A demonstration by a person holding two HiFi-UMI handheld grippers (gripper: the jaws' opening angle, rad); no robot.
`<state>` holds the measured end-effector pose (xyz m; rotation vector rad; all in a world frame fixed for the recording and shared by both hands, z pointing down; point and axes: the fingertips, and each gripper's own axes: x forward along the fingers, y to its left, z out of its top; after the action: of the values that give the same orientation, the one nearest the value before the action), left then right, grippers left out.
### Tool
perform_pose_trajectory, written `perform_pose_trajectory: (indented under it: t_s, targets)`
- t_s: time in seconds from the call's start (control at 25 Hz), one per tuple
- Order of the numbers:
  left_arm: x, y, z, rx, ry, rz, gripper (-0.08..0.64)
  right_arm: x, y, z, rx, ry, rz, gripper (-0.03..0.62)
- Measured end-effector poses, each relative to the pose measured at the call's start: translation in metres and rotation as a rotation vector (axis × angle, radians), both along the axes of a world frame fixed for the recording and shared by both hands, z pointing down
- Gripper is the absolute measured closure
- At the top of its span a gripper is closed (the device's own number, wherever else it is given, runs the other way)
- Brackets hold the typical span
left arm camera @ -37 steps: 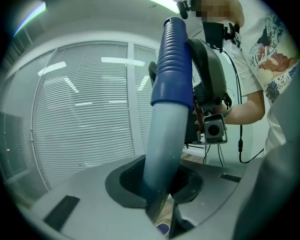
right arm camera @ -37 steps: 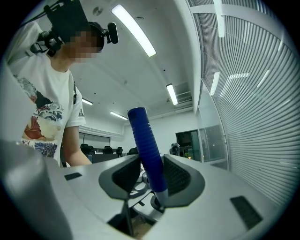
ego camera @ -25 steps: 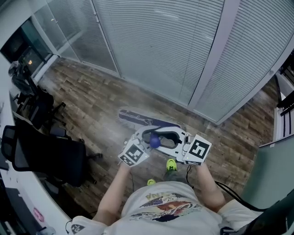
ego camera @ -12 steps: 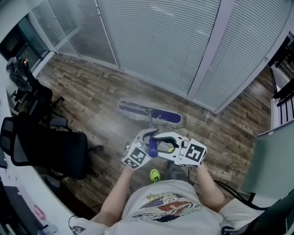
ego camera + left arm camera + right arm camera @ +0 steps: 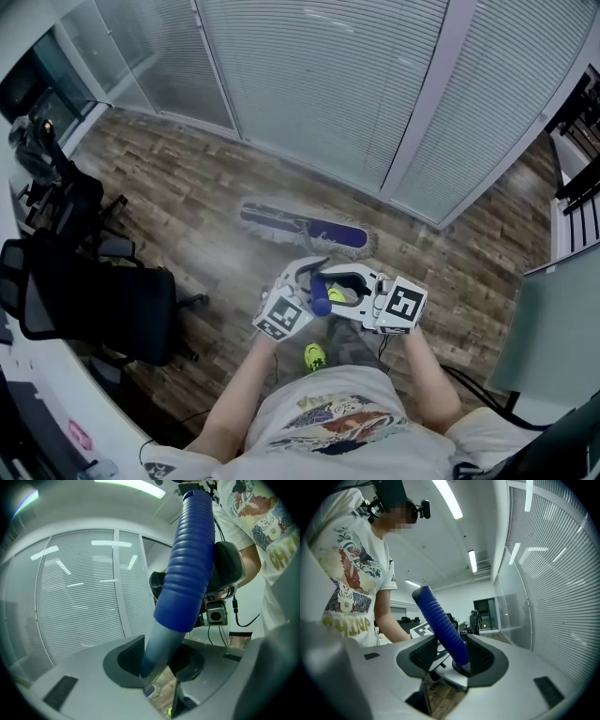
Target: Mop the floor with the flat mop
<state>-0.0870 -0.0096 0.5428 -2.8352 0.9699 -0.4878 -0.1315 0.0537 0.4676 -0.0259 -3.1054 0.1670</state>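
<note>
The flat mop's blue head (image 5: 305, 228) lies on the wood floor ahead of me, close to the glass wall. Its ribbed blue handle (image 5: 320, 291) rises to my hands. My left gripper (image 5: 307, 277) and right gripper (image 5: 339, 286) meet around the handle's top. In the left gripper view the handle (image 5: 187, 559) runs down between the jaws of my left gripper (image 5: 161, 667). In the right gripper view the handle (image 5: 440, 620) stands between the pads of my right gripper (image 5: 450, 660). Both pairs of jaws have just been opening and stand loose about the handle.
A black office chair (image 5: 94, 309) stands at the left by a desk edge (image 5: 37, 412). A glass wall with blinds (image 5: 328, 84) runs across the far side. My yellow-green shoe (image 5: 315, 356) is below the grippers. A pale cabinet (image 5: 553, 328) stands at the right.
Both grippers and the handle's top have drawn back toward my body. The mop head, partly covered by them before, now lies in full view ahead. Little has shifted over the last half second.
</note>
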Motion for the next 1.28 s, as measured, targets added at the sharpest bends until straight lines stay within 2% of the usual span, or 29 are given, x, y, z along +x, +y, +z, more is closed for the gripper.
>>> perform_pose_trajectory:
  t_s: [0.28, 0.52, 1.0, 1.12, 1.28]
  targets:
    - [-0.001, -0.050, 0.017, -0.021, -0.041, 0.024, 0.454, -0.002, -0.048, 0.012, -0.001, 0.022, -0.024, 0.403]
    - [-0.023, -0.127, 0.032, -0.047, -0.070, 0.000, 0.452, -0.021, -0.122, 0.025, -0.007, 0.036, -0.047, 0.399]
    - [-0.057, -0.317, 0.021, -0.055, -0.034, -0.068, 0.446, -0.052, -0.311, 0.019, -0.025, 0.006, -0.051, 0.396]
    - [-0.053, -0.349, 0.017, -0.050, -0.027, -0.068, 0.446, -0.046, -0.343, 0.015, -0.039, -0.009, -0.039, 0.396]
    - [-0.045, -0.367, 0.013, -0.042, -0.017, -0.068, 0.446, -0.038, -0.363, 0.011, -0.051, -0.023, -0.047, 0.396]
